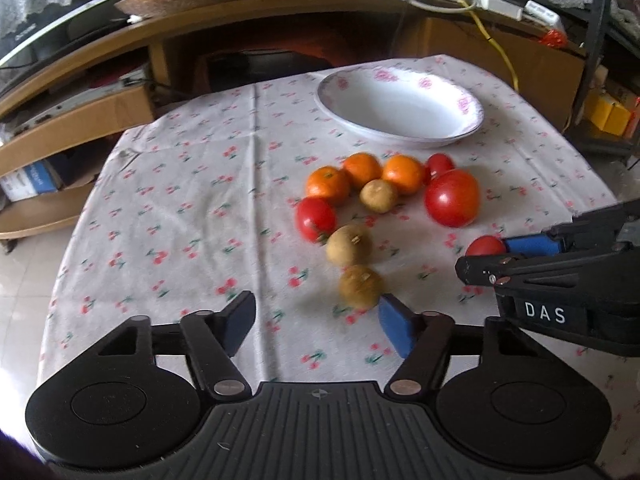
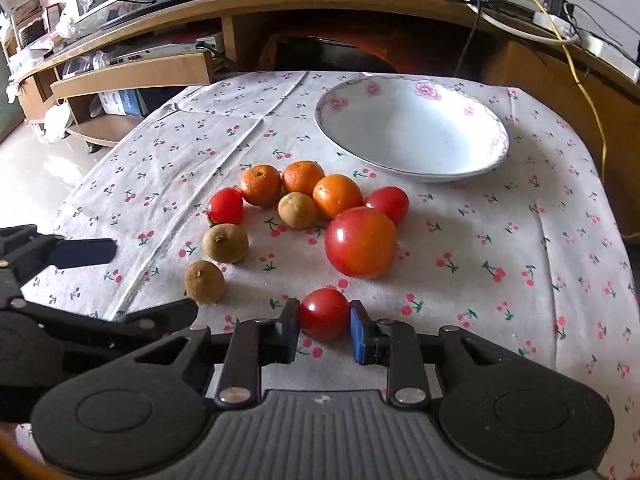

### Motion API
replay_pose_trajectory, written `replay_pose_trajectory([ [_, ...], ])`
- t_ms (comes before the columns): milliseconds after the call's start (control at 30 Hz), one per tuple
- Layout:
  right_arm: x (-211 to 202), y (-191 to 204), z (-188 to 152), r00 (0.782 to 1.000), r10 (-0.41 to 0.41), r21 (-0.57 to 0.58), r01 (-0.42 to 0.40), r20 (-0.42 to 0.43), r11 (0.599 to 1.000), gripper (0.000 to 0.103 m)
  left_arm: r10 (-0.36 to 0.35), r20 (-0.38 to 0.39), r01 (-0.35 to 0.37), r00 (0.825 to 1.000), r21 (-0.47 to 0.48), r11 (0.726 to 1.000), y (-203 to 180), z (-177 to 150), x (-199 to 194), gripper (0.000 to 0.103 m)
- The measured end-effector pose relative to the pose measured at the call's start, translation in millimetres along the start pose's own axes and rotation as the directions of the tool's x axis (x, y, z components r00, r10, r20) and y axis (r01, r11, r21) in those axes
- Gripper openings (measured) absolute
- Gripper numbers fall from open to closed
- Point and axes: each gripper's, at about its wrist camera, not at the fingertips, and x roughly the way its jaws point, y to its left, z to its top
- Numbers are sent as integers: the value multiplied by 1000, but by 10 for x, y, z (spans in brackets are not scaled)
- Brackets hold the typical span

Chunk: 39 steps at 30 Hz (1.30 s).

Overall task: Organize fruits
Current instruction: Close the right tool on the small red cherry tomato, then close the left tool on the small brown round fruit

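Right, the right gripper (image 2: 324,326) has a small tomato (image 2: 324,314) between its pads: jaws narrowed down to the fruit's width, pads at or very near its skin on both sides. It looks gripped, but the tomato seems to sit on the cloth (image 2: 500,240), so I can't say if it's carrying any load. The grip is low and level, pads on the widest part, which makes sense for a round thing that would squirt out if pinched high.

The left gripper (image 1: 316,322) is wide open and holds nothing. Its right pad sits just beside the nearest kiwi (image 1: 361,286), probably lined up as the next pick; the view is motion-blurred there, so contact is unclear.

The rest of the fruit is loose in a cluster mid-cloth: a big tomato (image 2: 361,242), two more small tomatoes (image 2: 226,206) (image 2: 387,203), three mandarins (image 2: 261,185) (image 2: 303,177) (image 2: 337,196), and two further kiwis (image 2: 225,242) (image 2: 297,210). Several are touching, so picking from the outer edge avoids knocking neighbours.

The bowl (image 2: 496,148) is at the far side, nothing in it, well apart from the grippers. My guess is it's the target, so the task is barely started.

Next: lift clear, carry over the cluster, and release low in the bowl so the tomato doesn't bounce.

Risk: squeezing a soft tomato too hard.
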Motion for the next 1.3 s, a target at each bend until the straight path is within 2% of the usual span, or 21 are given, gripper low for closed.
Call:
replay_pose_trajectory([
  [200,-113,-184,-38,1000,4,88,-4,-2,996,25,-19,-13,19,1000,13,1000,-85,36,116,64],
  [400,-160,-248,-62,1000,9,114,-8,-7,994,25,-36,-10,36,999,-16,999,-58,26,106,58],
  [567,-169,-253,-64,1000,4,120,-3,-7,993,25,-50,-19,50,999,-25,998,-52,44,89,40],
  [667,-180,-244,-60,1000,0,120,1,-5,993,25,-48,-23,48,999,-12,999,-88,43,75,35],
  [1067,-355,-245,-1,999,-9,116,4,45,993,24,-41,-33,41,999,-18,999,-79,47,-63,33],
  [1300,-488,-253,9,997,-16,121,8,70,993,25,-60,21,60,998,-6,998,-133,178,-211,33],
])
